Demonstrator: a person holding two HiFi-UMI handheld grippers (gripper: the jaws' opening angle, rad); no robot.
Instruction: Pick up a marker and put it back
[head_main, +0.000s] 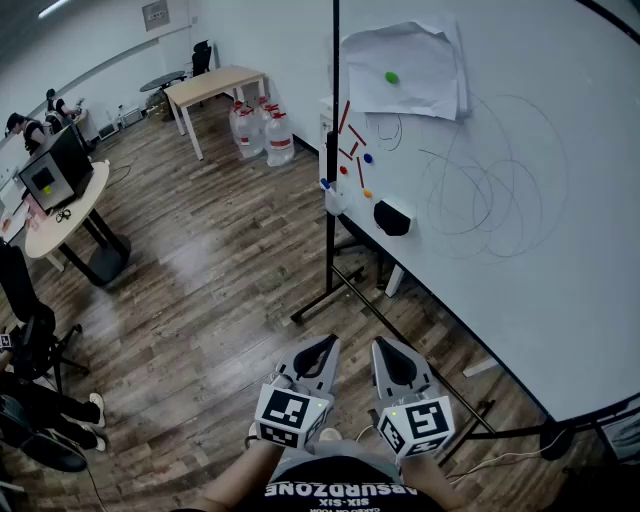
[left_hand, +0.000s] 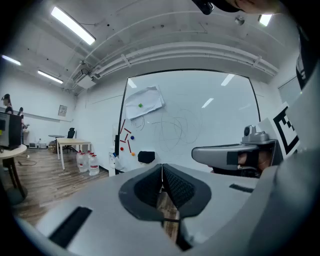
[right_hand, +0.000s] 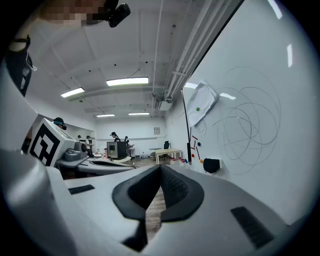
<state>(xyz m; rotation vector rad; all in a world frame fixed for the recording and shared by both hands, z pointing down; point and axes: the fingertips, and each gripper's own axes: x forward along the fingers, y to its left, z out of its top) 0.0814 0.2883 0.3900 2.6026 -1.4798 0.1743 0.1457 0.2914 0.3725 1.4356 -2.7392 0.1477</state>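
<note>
Several red markers (head_main: 345, 116) cling to the whiteboard (head_main: 560, 300) near its left edge, among blue and orange magnets. They also show small in the left gripper view as red markers (left_hand: 127, 132) and in the right gripper view as red markers (right_hand: 194, 138). Both grippers are held side by side, low and well short of the board. My left gripper (head_main: 328, 344) (left_hand: 162, 167) is shut with nothing in it. My right gripper (head_main: 384, 346) (right_hand: 160, 168) is shut too, its pads meeting with nothing between them.
A black eraser (head_main: 392, 218) sits below the markers, and a sheet of paper (head_main: 405, 70) hangs under a green magnet. The board's stand pole (head_main: 331, 200) and feet reach onto the wood floor. Water bottles (head_main: 262, 132), tables and seated people are at far left.
</note>
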